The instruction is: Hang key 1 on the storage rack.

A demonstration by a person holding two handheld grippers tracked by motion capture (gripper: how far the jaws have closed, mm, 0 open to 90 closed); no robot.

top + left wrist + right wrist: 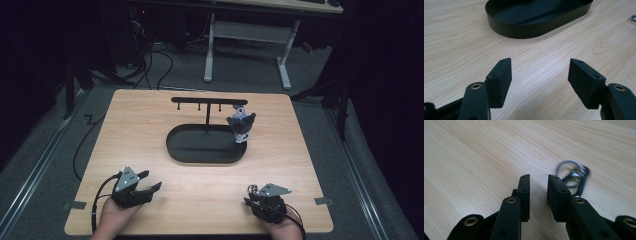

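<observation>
A black oval tray [173,146] sits mid-table with a T-shaped stand [207,101] rising from it. A small grey-and-white figure charm [241,125] hangs at the bar's right end. Near the front left edge my left gripper [151,180] is held wide open with nothing between its jaws [540,62]; the tray wall [524,30] lies ahead of it. At the front right my right gripper [250,198] hovers over the wood, its jaws [538,177] a narrow gap apart and holding nothing. A metal key ring [571,176] lies on the table just beside its right jaw, also seen as a key ring [252,189].
The wooden table [150,125] is bare around the tray. A white-legged desk [245,35] and cables stand on the floor beyond the far edge. Grey tape tabs mark the front corners [324,201].
</observation>
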